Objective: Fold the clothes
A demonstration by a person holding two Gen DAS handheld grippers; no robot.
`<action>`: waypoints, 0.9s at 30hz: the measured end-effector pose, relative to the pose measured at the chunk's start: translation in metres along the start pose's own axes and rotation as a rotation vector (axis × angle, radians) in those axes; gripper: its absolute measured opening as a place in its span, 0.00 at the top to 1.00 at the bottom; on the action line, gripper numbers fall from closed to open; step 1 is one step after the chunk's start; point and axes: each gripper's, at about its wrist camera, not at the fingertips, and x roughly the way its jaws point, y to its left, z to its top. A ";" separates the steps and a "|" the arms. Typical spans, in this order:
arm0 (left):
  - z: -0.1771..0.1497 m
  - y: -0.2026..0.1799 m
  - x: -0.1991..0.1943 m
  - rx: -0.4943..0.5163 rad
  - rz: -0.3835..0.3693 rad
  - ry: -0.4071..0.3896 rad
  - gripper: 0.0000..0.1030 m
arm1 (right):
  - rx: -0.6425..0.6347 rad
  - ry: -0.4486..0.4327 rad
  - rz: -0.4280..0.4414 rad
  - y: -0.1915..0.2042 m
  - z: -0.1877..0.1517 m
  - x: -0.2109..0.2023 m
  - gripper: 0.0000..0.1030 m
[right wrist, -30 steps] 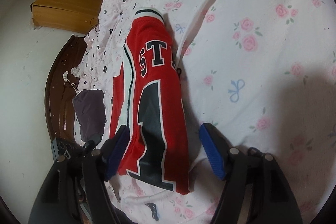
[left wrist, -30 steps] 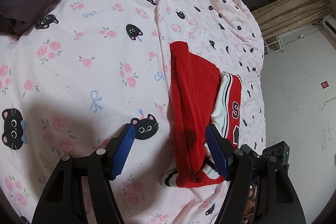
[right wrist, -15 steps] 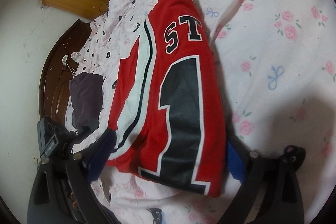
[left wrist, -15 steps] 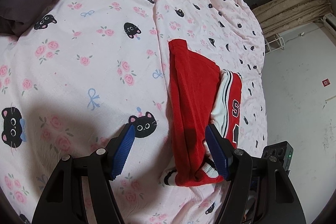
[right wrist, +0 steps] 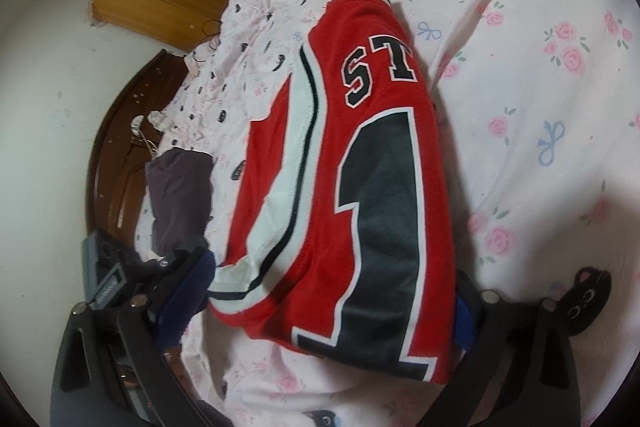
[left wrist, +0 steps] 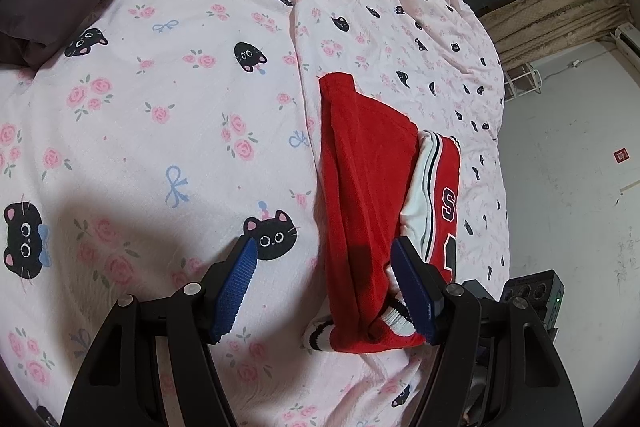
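Folding looks well along, we'd say: the red jersey (right wrist: 352, 195) lies in a long, narrow bundle on the pink bedsheet (left wrist: 168, 131), sides already turned in, and what seems left is doubling it end to end. In the left wrist view it sits right of centre, its plain fleecy red back uppermost, a white and black striped trim peeking out along its right side. Our left gripper (left wrist: 324, 291) stands part open over its near end, nothing pinched. In the right wrist view the right gripper (right wrist: 332, 303) straddles the bundle's lower end, jaws wide and closing, pads not yet pressing. Stitched letters and a big black numeral look stiff against the soft knit.
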 end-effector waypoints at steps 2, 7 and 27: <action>0.000 0.001 0.000 0.000 0.000 0.000 0.38 | 0.022 0.012 0.021 -0.003 -0.001 0.000 0.27; 0.000 0.001 -0.001 -0.005 -0.004 0.001 0.38 | 0.106 0.036 0.075 -0.021 -0.004 0.002 0.65; -0.013 0.044 0.014 -0.416 -0.385 0.238 0.28 | 0.242 0.007 0.204 -0.004 0.013 -0.023 0.81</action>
